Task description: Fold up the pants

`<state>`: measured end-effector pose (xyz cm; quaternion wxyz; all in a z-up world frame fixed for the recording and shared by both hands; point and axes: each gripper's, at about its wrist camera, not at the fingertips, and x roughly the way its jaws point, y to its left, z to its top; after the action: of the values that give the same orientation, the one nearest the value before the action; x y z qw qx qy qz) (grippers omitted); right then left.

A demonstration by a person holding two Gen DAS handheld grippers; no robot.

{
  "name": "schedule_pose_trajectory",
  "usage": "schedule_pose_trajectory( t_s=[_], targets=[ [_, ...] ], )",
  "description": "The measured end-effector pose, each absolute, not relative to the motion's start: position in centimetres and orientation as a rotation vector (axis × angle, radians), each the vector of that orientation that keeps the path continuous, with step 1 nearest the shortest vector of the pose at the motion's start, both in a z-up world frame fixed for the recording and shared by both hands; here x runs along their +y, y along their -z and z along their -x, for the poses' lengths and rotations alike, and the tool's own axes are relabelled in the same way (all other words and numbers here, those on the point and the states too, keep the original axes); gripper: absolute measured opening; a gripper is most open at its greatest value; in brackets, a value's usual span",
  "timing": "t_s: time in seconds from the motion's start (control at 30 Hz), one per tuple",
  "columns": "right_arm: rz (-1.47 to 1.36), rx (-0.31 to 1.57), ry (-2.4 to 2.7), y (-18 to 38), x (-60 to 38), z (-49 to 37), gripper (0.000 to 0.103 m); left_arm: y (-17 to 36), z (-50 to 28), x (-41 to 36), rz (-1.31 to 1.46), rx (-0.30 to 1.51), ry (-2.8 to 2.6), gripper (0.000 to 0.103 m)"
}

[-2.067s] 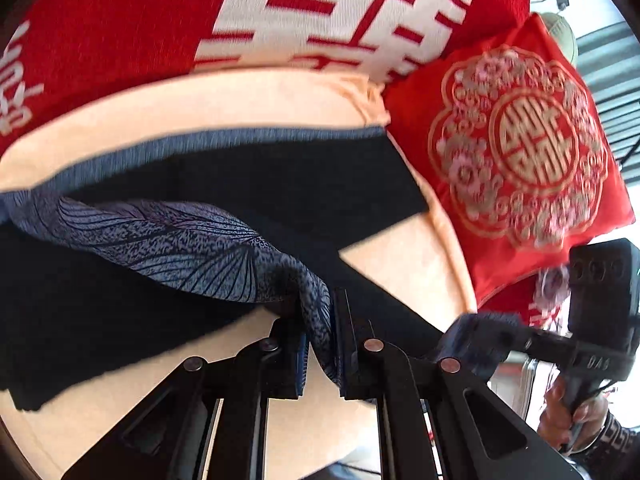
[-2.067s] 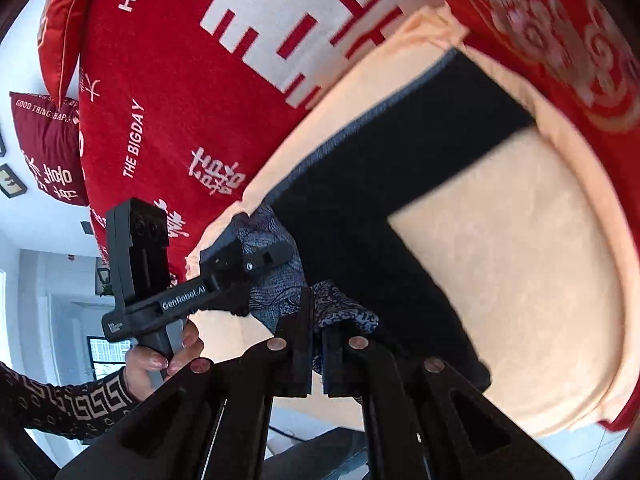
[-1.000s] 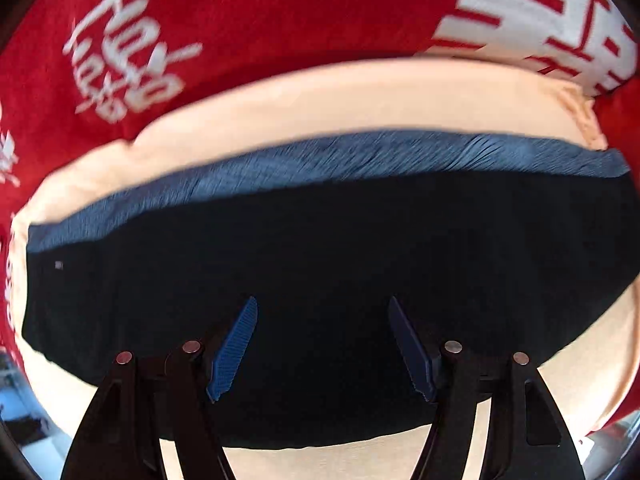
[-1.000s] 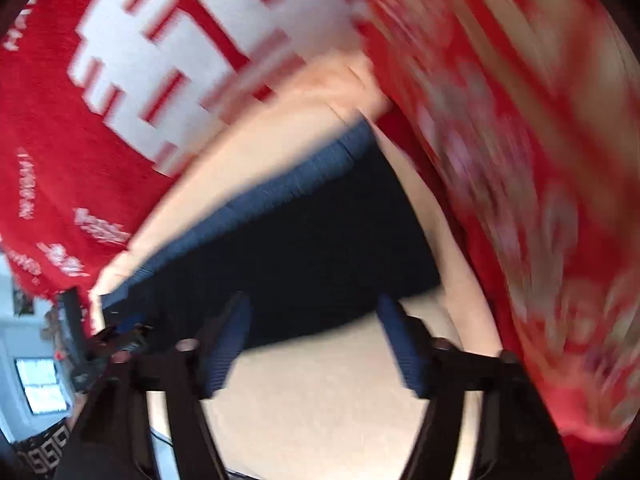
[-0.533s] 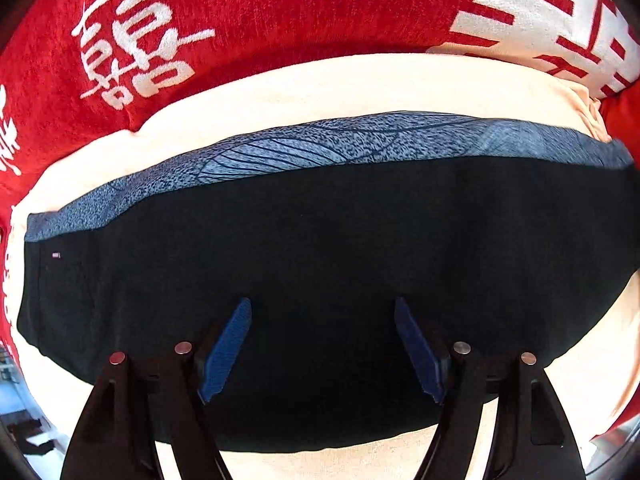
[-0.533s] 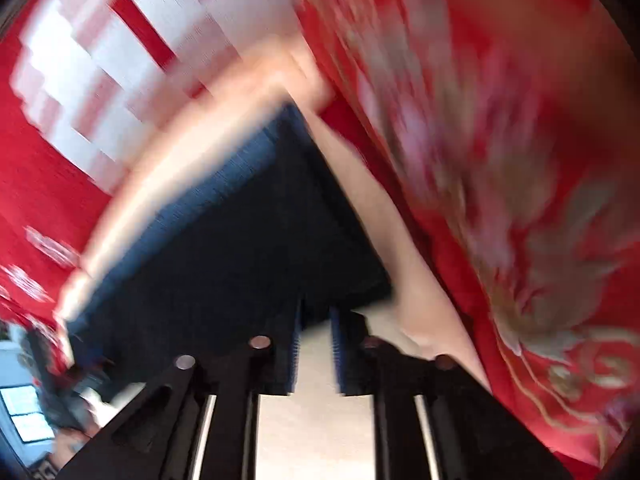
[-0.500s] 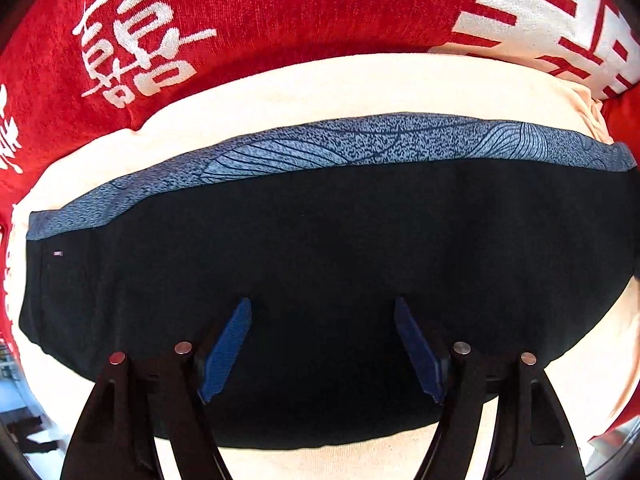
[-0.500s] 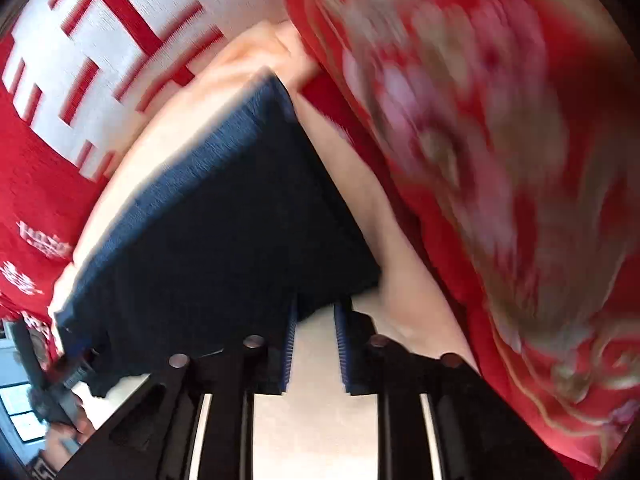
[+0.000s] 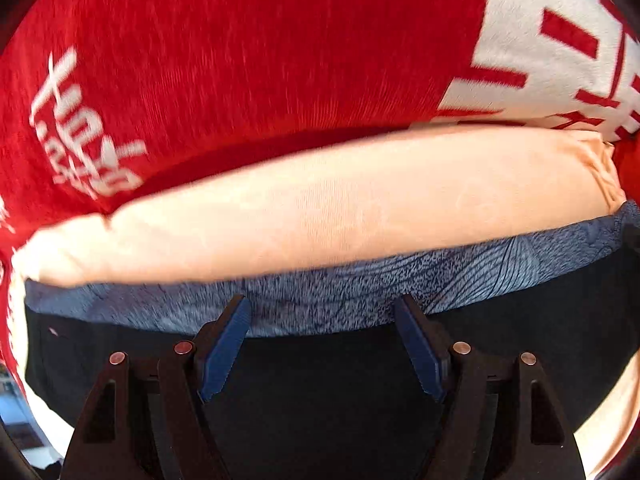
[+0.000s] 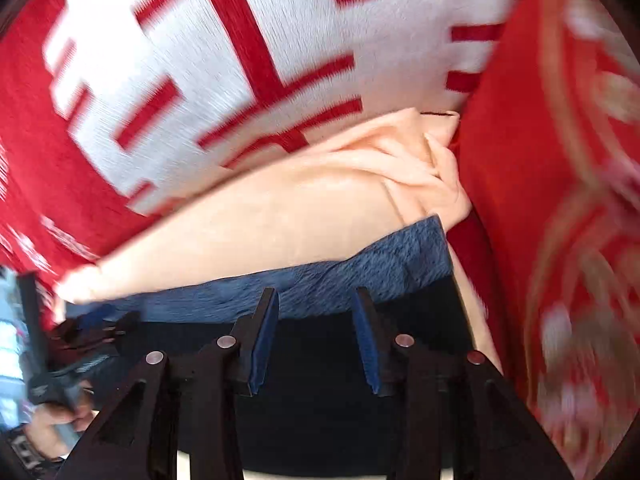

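The dark pants (image 9: pixel 320 392) lie folded flat on a peach cushion (image 9: pixel 320 208), with a blue leaf-patterned band (image 9: pixel 500 272) along their far edge. My left gripper (image 9: pixel 322 304) hovers open over the pants, its tips at the band and nothing between them. In the right wrist view the pants (image 10: pixel 316 400) and the band (image 10: pixel 380 268) end at the cushion's right side. My right gripper (image 10: pixel 316 294) hangs over that end with its jaws opening and only flat cloth beneath them. The left gripper (image 10: pixel 80 352) shows at the lower left of that view.
A red blanket with white lettering (image 9: pixel 240 60) rises behind the cushion. A red embroidered pillow (image 10: pixel 560 200) stands close on the right of the pants. A person's hand (image 10: pixel 52 420) holds the left gripper's handle.
Both grippers let go of the patterned cloth and the pants now lie flat. Both have moved toward the far patterned edge. The right jaws narrowed, then widened again.
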<state>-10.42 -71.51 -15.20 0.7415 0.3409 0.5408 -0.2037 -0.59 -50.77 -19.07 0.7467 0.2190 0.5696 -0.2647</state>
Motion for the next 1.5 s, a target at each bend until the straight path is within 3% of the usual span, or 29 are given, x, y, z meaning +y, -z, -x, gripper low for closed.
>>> schedule_pose_trajectory(
  t_s=[0.03, 0.07, 0.2, 0.37, 0.53, 0.67, 0.77, 0.87, 0.9, 1.1, 1.33, 1.4, 1.43, 1.5],
  targets=[
    [-0.703, 1.221, 0.479, 15.9, -71.9, 10.4, 0.025, 19.1, 0.7, -50.4, -0.46, 1.24, 0.582, 0.076],
    [-0.694, 1.218, 0.501, 16.4, -72.1, 11.4, 0.0, 19.2, 0.8, -49.9, -0.449, 1.235, 0.587, 0.078],
    [-0.795, 1.195, 0.557, 15.5, -73.1, 14.2, 0.0, 19.0, 1.4, -48.7, -0.478, 1.254, 0.594, 0.081],
    [-0.924, 1.18, 0.454, 13.6, -70.3, 16.3, 0.019, 17.7, 2.9, -45.2, -0.523, 1.272, 0.563, 0.081],
    [-1.132, 1.184, 0.289, 13.7, -64.8, 18.9, 0.023, 16.7, 3.0, -39.8, -0.479, 1.329, 0.499, 0.081],
    [-1.186, 1.202, 0.197, 13.7, -60.0, 19.5, 0.035, 16.4, 2.2, -35.7, -0.462, 1.351, 0.457, 0.081],
    [-1.205, 1.163, 0.14, 14.2, -56.5, 17.5, 0.037, 16.5, 1.5, -32.9, -0.452, 1.356, 0.449, 0.081],
    [-1.186, 1.165, 0.078, 13.7, -52.6, 16.0, 0.059, 16.5, 0.5, -30.0, -0.442, 1.349, 0.451, 0.081],
    [-1.205, 1.166, 0.052, 13.7, -51.1, 15.3, 0.061, 16.4, 0.0, -28.9, -0.44, 1.345, 0.451, 0.081],
    [-1.223, 1.234, -0.066, 15.2, -41.4, 9.3, 0.061, 16.0, -4.0, -20.8, -0.433, 1.287, 0.412, 0.081],
    [-1.216, 1.217, -0.138, 17.5, -32.8, 3.7, 0.061, 20.6, -12.2, -13.8, -0.532, 1.239, 0.324, 0.081],
    [-1.22, 1.21, -0.127, 18.1, -32.5, 3.4, 0.061, 21.2, -13.0, -12.4, -0.504, 1.234, 0.362, 0.087],
    [-1.223, 1.201, -0.118, 18.4, -32.2, 3.2, 0.061, 21.3, -13.2, -11.7, -0.491, 1.221, 0.375, 0.096],
    [-1.239, 1.175, -0.105, 18.7, -32.1, 3.2, 0.061, 21.2, -13.2, -10.7, -0.438, 1.234, 0.417, 0.096]
  ],
)
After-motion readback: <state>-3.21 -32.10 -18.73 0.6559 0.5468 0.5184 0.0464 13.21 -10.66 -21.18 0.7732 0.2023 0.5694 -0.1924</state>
